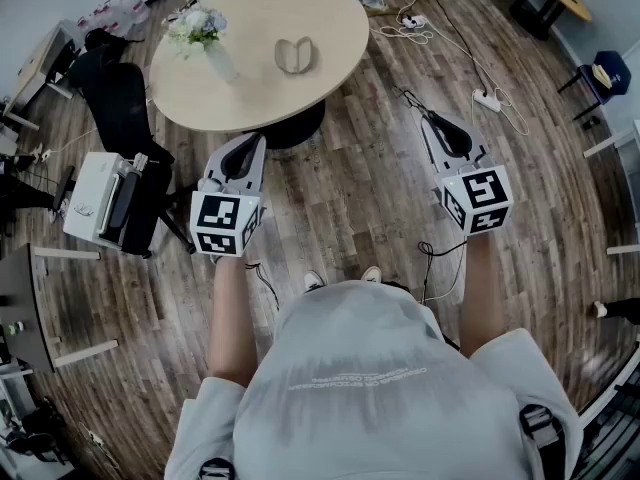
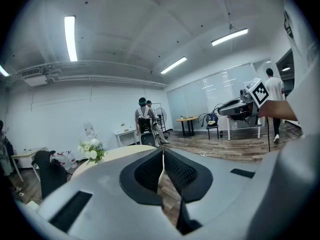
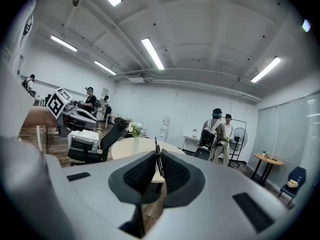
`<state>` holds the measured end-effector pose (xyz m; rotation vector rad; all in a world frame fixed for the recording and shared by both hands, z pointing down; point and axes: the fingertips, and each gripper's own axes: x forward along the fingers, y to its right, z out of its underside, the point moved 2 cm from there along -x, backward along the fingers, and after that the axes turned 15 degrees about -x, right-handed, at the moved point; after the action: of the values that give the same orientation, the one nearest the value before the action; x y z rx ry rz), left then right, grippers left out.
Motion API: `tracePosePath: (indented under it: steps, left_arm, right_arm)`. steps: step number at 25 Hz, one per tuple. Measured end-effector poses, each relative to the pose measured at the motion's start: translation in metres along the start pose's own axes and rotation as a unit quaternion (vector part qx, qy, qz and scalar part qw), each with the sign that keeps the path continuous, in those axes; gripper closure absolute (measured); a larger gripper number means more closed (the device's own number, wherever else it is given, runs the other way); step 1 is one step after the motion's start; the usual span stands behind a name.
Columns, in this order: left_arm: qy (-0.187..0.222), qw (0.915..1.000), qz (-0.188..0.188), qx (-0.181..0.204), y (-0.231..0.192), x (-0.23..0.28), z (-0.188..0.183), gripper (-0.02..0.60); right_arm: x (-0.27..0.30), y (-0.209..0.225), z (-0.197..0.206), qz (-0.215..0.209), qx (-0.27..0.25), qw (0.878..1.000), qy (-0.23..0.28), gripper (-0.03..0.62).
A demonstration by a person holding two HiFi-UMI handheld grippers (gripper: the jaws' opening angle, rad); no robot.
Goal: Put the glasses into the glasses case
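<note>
The glasses case (image 1: 293,56) lies open on the round wooden table (image 1: 330,18), beige and empty as far as I can see. My right gripper (image 1: 428,120) hovers over the floor to the right of the table, shut on a thin dark frame that sticks up between its pads, the glasses (image 3: 155,151). In the right gripper view that gripper (image 3: 156,160) points at the table (image 3: 131,147). My left gripper (image 1: 258,140) is held at the table's near edge, and its jaws (image 2: 162,156) are shut with nothing between them.
A vase of white flowers (image 1: 200,30) stands on the table's left side. A black office chair (image 1: 120,98) and a white box (image 1: 100,198) sit to the left. Cables and a power strip (image 1: 487,98) lie on the floor at right. Two people (image 3: 216,130) stand far off.
</note>
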<state>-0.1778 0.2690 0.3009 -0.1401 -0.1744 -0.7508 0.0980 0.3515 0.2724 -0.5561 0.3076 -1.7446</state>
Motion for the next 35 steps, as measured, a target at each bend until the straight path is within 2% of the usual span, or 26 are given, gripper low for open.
tracePosePath:
  steps: [10,17,23,29,35]
  left_arm:
    - [-0.008,0.9996,-0.009,-0.025,0.035,0.015,0.011,0.562]
    - [0.016,0.9965,-0.018,-0.08,0.06,0.009,0.019,0.561]
    - [-0.003,0.9947,-0.045,-0.093,0.059,0.009,0.036,0.562]
    - [-0.006,0.9958,-0.044,-0.08,0.055,0.038,0.038,0.561]
    - [-0.012,0.9962,-0.028,-0.082,0.026,0.093,0.043,0.561]
  right_arm:
    - [-0.017,0.029,0.028,-0.01,-0.003,1.0,0.011,0.559]
    - [-0.023,0.051,0.048,-0.042,0.013,0.998,0.033,0.556]
    - [-0.018,0.058,0.06,-0.054,0.024,0.997,0.043,0.556]
    - [-0.008,0.07,0.071,-0.053,0.022,0.998,0.035,0.556]
    - [0.029,0.085,0.075,-0.048,0.016,0.999,0.013,0.556]
